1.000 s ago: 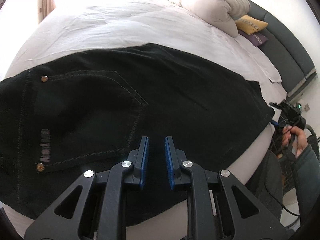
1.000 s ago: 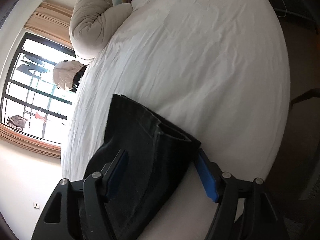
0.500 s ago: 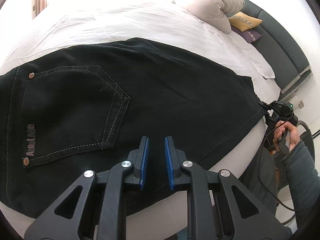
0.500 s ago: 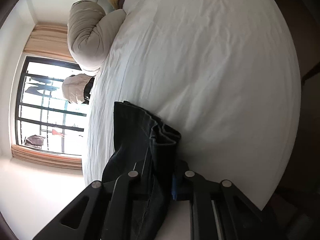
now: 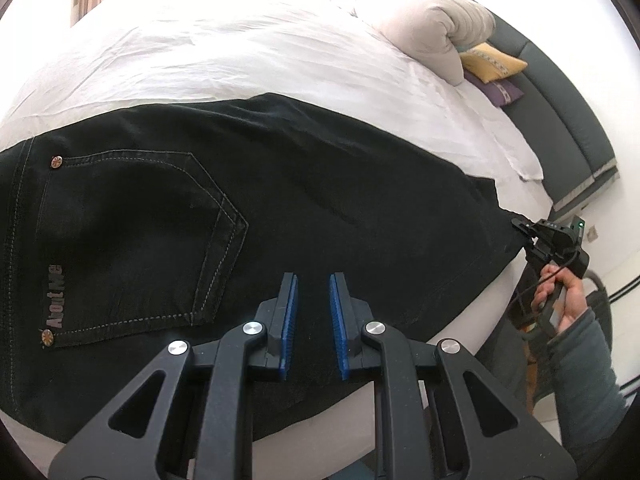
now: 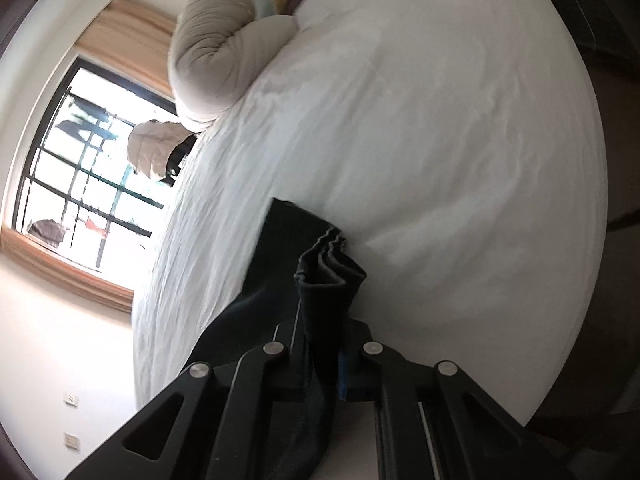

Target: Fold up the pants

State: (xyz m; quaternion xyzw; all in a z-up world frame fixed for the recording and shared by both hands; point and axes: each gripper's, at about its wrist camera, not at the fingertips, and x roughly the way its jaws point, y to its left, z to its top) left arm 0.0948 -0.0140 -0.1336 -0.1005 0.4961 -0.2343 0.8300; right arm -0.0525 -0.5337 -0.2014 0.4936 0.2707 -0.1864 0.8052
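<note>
Black pants (image 5: 280, 216) lie flat across the white bed (image 5: 240, 52), back pocket (image 5: 132, 236) at the left, leg ends at the right. My left gripper (image 5: 314, 300) hovers just above the pants near the bed's front edge, its jaws a narrow gap apart with nothing between them. My right gripper (image 6: 320, 344) is shut on the bunched hem of the pants (image 6: 328, 268) and holds it lifted off the sheet. In the left wrist view the right gripper (image 5: 552, 236) shows at the far right, at the leg end.
A rolled beige duvet (image 5: 424, 24) lies at the head of the bed, with a yellow pillow (image 5: 492, 64) and a purple pillow (image 5: 500, 92) by the dark headboard (image 5: 568, 120). A window (image 6: 80, 160) is beyond the bed.
My right gripper closed on the pants' leg end and raised it, bunching the hem. My left gripper drew back a little and stayed empty.
</note>
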